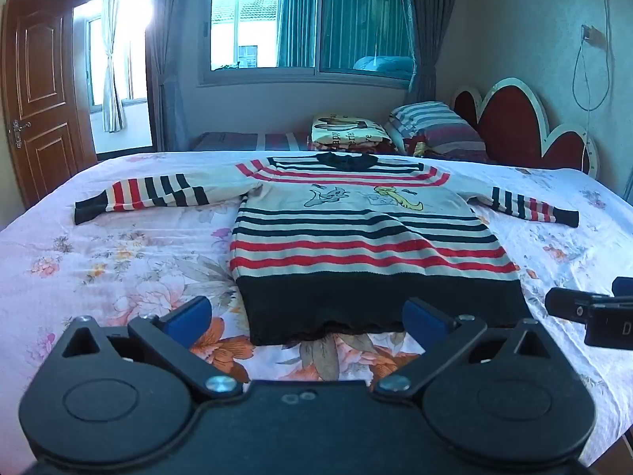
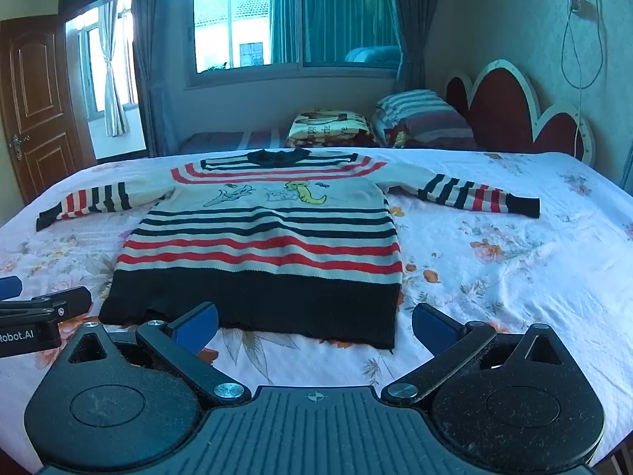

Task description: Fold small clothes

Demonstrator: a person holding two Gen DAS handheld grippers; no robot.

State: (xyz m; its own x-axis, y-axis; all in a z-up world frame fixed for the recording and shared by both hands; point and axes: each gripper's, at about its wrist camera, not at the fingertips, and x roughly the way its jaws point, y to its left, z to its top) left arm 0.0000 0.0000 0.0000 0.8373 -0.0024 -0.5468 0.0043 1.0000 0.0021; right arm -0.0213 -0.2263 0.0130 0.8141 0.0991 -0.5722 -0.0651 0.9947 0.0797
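Bed sheet [image 1: 118, 261], floral, is bare on both sides of the work area. Clutter sits only at the far edge: folded blanket [image 1: 348, 132] at 12 o'clock, striped pillow [image 1: 435, 126] at 1 o'clock against the red headboard [image 1: 514, 122]. Window [image 1: 300, 19] is behind them, wooden door [image 1: 35, 91] at 9–10 o'clock, cable [image 1: 589, 71] hanging on the wall at 2 o'clock. Nothing lies between the grippers and the garment. Striped sweater [image 1: 356, 237] lies flat, face up, mid-bed, sleeves spread to 10 and 2 o'clock, collar far, dark hem nearest. Left gripper [image 1: 306, 318]: jaws fully spread, empty, hem dead ahead at 12 o'clock, just above the sheet edge of it; contact can't be confirmed. Right gripper [image 2: 314, 326]: also wide apart, empty, hem at 11–12 o'clock, its right corner sitting between the fingers. Each gripper shows in the other's view, left one at 9 o'clock in the right wrist view, side by side, apart.
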